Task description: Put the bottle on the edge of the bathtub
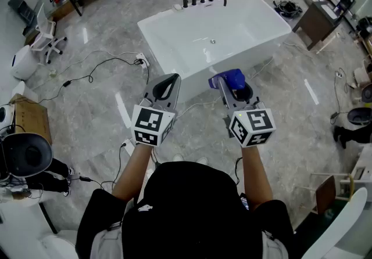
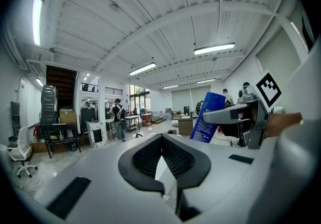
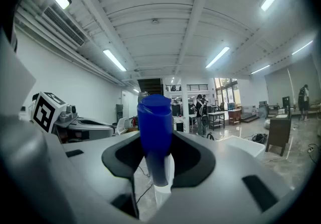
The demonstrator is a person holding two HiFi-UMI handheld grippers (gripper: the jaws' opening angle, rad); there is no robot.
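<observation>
Right gripper [image 3: 159,170]: clamped on a blue plastic bottle [image 3: 154,122] with a flat blue cap, jaws held fairly wide by its round body. Carries small white print on its blue side, seen from the left gripper view. Hangs in the air over the grey polished stone floor [image 1: 104,107], just before the near wall of the white rectangular bathtub [image 1: 267,49], not resting on its rim. Left gripper [image 1: 167,83]: jaws together, holding nothing, level beside the right one.
</observation>
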